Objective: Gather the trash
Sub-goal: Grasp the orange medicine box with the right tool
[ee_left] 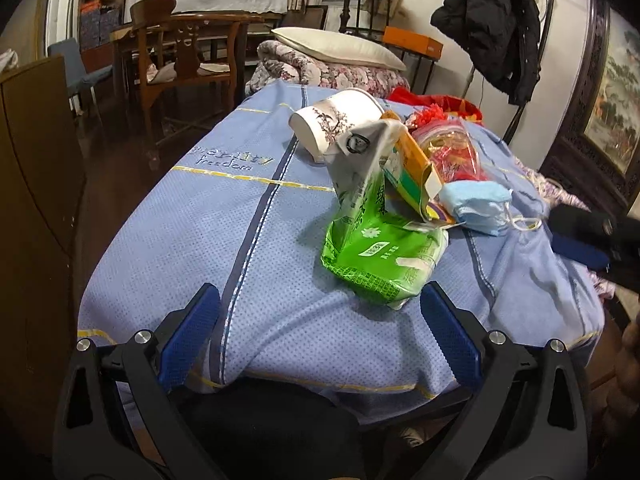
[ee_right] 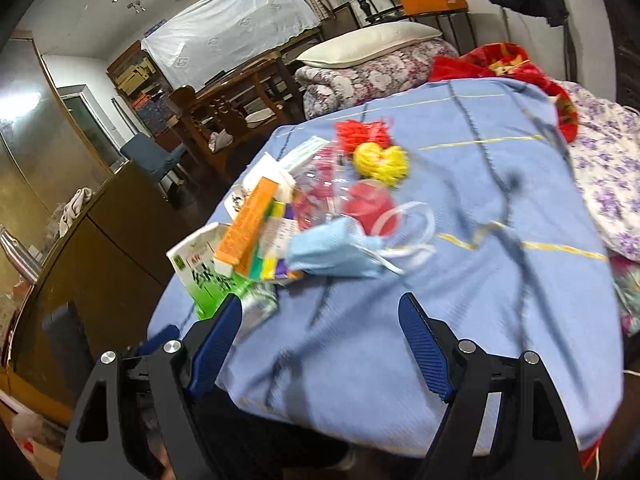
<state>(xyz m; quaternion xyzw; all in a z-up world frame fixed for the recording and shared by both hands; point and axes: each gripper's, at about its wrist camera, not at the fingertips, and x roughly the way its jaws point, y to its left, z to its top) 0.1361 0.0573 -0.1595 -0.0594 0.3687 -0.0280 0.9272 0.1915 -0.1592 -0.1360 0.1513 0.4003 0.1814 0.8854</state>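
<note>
We held our left gripper and right gripper spread wide and empty above the blue bedcover. The trash lay heaped mid-cover: one green packet, one orange carton, one blue face mask, one paper cup, one clear bag. The heap overlapped, so pulling the packet could, we judged, topple the carton.

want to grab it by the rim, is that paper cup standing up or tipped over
Tipped over. The paper cup lies on its side on the blue bedspread, flat base facing the left camera, behind the green packet.
</note>
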